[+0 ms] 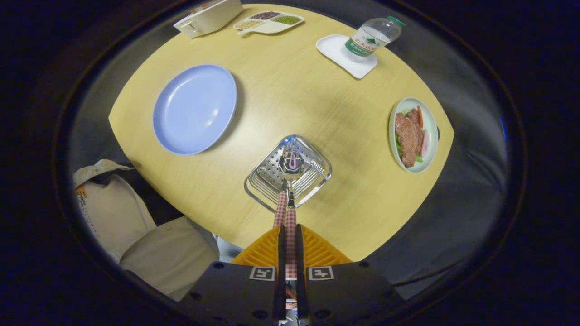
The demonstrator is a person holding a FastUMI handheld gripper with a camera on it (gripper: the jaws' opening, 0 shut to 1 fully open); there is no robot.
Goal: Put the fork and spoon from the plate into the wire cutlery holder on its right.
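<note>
Gripper [290, 235], lower centre, nearly closed, pinching checked spoon [290, 181] handle; bowl down inside holder [288, 171], mid-frame. Plate [195, 108], upper left, bare. Placing step; next likely: open fingers, drop spoon.

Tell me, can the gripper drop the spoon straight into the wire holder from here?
Probably yes. The gripper is shut on the spoon's checked handle, and the bowl already hangs over the open top of the wire holder. Nothing sits between them.
</note>
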